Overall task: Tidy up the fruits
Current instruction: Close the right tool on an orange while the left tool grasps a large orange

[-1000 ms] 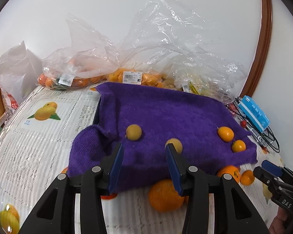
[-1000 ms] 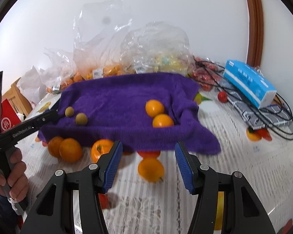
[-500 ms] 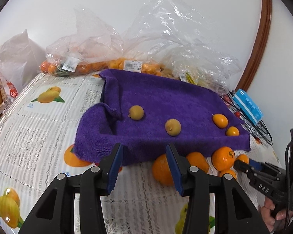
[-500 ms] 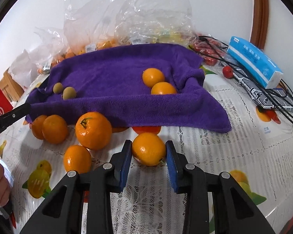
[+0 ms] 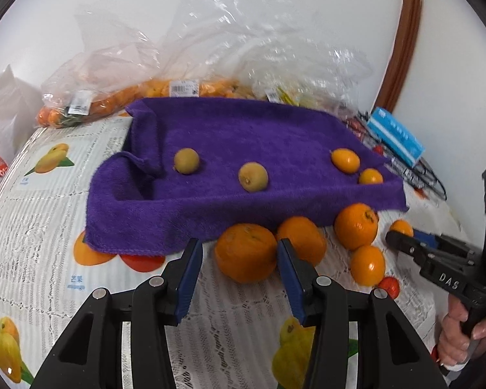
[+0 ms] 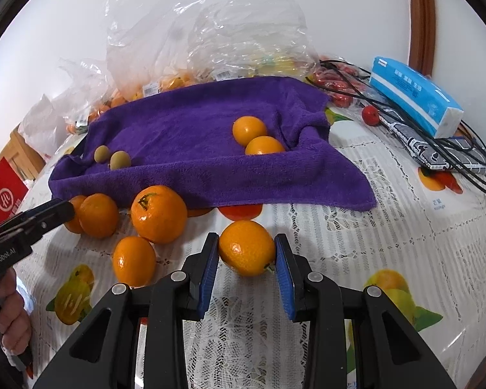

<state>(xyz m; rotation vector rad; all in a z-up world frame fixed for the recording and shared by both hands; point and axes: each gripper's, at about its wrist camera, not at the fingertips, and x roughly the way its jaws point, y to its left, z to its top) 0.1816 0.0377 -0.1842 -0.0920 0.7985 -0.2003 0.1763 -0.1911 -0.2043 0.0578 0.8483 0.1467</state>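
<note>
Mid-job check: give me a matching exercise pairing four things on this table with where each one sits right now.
Things:
1. small orange
2. two green-brown fruits
3. blue tissue pack
4. big orange with stem

Places:
A. on the purple towel, at its left end
B. between the right gripper's pads
C. on the tablecloth, just in front of the towel's edge
D. far right, on cables

Pairs: 1-B, 2-A, 3-D, 4-C
</note>
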